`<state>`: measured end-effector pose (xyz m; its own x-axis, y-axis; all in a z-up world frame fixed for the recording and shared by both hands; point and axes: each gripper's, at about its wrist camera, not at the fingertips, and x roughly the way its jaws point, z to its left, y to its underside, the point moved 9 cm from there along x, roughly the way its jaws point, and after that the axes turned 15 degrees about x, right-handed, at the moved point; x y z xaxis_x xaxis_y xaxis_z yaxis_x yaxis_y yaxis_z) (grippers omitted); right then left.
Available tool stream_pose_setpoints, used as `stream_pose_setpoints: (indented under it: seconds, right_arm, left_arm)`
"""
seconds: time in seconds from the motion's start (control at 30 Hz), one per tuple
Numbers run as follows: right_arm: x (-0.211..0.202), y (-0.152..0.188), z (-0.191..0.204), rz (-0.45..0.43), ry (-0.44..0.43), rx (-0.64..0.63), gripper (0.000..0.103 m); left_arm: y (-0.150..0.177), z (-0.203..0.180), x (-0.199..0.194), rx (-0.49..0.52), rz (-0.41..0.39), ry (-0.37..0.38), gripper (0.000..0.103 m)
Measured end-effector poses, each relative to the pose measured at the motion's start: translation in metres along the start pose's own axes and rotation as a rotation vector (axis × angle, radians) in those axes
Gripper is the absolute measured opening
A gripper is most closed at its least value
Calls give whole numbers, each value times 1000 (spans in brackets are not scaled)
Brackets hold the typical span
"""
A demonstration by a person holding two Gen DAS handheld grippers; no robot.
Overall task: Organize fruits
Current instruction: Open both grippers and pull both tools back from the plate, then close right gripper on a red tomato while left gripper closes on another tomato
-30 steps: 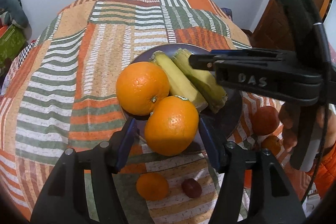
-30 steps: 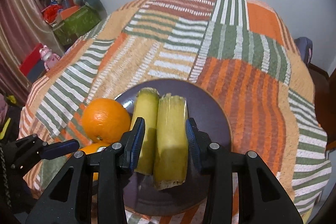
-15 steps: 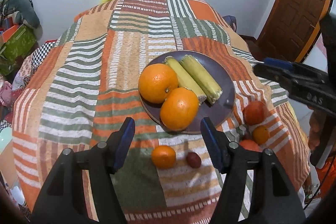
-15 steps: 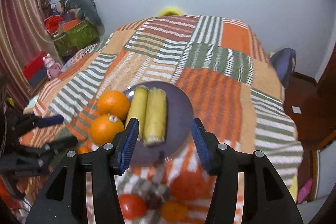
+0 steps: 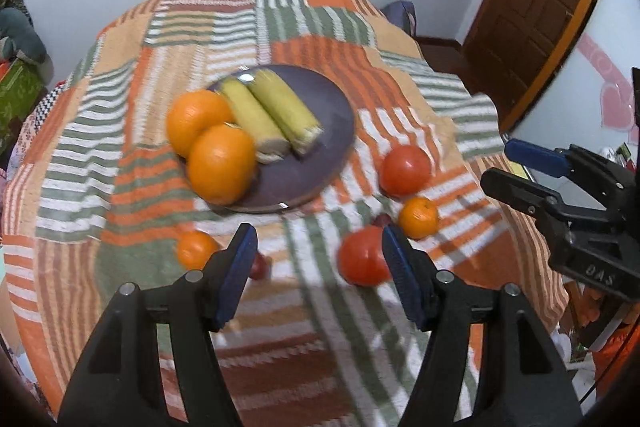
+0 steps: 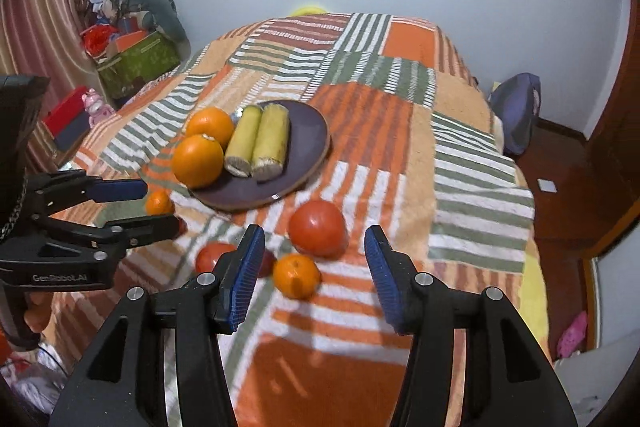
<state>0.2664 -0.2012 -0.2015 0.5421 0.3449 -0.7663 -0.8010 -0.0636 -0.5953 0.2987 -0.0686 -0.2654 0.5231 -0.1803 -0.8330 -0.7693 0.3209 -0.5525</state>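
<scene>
Plate (image 6: 312, 147) held two oranges (image 6: 198, 161), two corn pieces (image 6: 272, 143). Loose on striped cloth (image 6: 400, 131), near plate's front rim: two tomatoes (image 6: 317, 228), small mandarin (image 6: 297, 275), dark small fruit half hidden. Second mandarin (image 5: 196, 249) sat apart, left side. Right gripper (image 6: 312, 277) hung above mandarin, jaws spread, empty. Left gripper (image 5: 316, 275) likewise spread, empty. Judged next: pick loose fruit. Advice: centre jaws on widest part, squeeze tomato gently, set in plate's bare right half.

Woolly matt blanket (image 6: 372, 131) — glossy dark plate (image 6: 308, 131), ribbed blue tongs' pads (image 6: 248, 263).
</scene>
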Motion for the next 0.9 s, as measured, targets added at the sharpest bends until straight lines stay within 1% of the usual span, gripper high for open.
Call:
stream_pose_setpoints:
  seconds: [0.17,0.3,0.57,0.63,0.67,0.7,0.9]
  right_arm:
    - [-6,12,-12,-1,2,8,49]
    - [-4,19,-20,13,-5,29,49]
    - [8,21,-17,25,-19,39,49]
    - [15,20,-15,32,-24,37,49]
    - [18,19,-14,35,-25,36,49]
    - [22,18,-13,41,-25,35,49]
    - [44,17,-6,82,-37,36,49]
  left_arm:
    - [4,-22,15,0,40,34,65]
    - [8,-33,27,15,61,51,65]
    - [16,-36,49,20,104,65,64]
    - [17,-36,54,20,107,74,60]
    - [18,-36,57,20,113,85,56]
    - [20,-37,59,21,119,101,49]
    - [21,-33,59,7,104,133,47]
